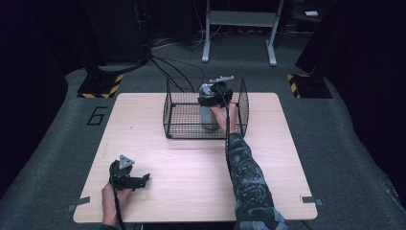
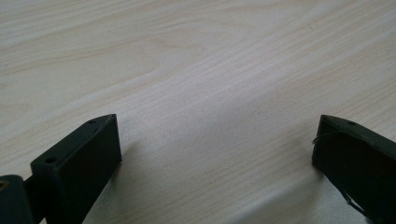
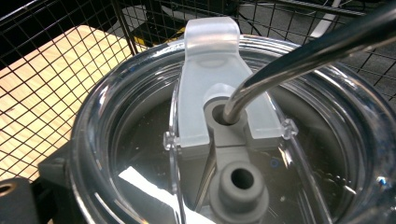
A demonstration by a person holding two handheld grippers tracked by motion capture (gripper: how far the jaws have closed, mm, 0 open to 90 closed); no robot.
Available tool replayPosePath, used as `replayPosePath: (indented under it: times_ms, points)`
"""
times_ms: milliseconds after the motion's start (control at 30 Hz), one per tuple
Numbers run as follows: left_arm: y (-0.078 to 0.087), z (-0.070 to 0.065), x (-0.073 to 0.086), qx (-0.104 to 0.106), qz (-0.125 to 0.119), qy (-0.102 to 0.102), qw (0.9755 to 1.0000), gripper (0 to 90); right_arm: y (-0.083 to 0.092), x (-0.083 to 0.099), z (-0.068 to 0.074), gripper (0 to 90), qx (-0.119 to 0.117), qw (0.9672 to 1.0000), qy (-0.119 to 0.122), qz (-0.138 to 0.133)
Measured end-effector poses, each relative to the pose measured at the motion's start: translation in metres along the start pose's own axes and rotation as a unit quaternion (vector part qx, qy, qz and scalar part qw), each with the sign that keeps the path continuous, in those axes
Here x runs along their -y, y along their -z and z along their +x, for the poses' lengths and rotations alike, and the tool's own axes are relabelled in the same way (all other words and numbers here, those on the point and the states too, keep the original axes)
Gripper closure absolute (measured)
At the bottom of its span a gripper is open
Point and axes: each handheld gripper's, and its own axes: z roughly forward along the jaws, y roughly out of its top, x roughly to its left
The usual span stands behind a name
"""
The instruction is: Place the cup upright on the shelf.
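Observation:
A black wire basket (image 1: 172, 114) stands at the back middle of the wooden table (image 1: 191, 167). Inside it a metal tumbler (image 1: 208, 120) stands upright. My right gripper (image 1: 210, 101) is shut on its top, with the hand and patterned sleeve reaching in over the basket's front rim. Up close, the right gripper view has the tumbler's clear lid (image 3: 224, 140), a bent metal straw (image 3: 299, 56) through it, and one black finger (image 3: 51, 172) against the tumbler's side. My left gripper (image 1: 142, 182) rests open near the table's front left, its jaws (image 2: 217, 140) wide apart over bare wood.
Basket walls surround the tumbler on all sides, open above. Black cables (image 1: 172, 67) run on the grey floor behind the table. Yellow-black striped stand bases (image 1: 100, 86) (image 1: 309, 85) sit at the back left and right, and a grey frame (image 1: 239, 28) behind.

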Motion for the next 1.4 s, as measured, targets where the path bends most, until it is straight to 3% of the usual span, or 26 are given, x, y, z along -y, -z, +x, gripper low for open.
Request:
replayPosePath:
  times_ms: [567,933,1000,1400]
  points:
    - [0.000,-0.001,0.000,-0.002,-0.002,0.000,1.0000,1.1,0.011,0.015,-0.005,3.0,-0.011,0.9999,-0.002,-0.006]
    - [0.000,-0.001,0.000,-0.001,-0.003,0.001,1.0000,1.4,0.015,0.011,0.000,0.0,-0.010,0.9998,0.016,-0.002]
    - [0.000,-0.001,0.000,0.000,-0.001,0.002,1.0000,1.4,0.015,0.009,0.002,0.0,-0.009,0.9996,0.028,0.001]
    - [0.000,-0.002,0.001,-0.001,-0.007,0.008,0.9999,1.4,0.032,0.007,0.005,0.0,-0.013,0.9995,0.027,0.015]
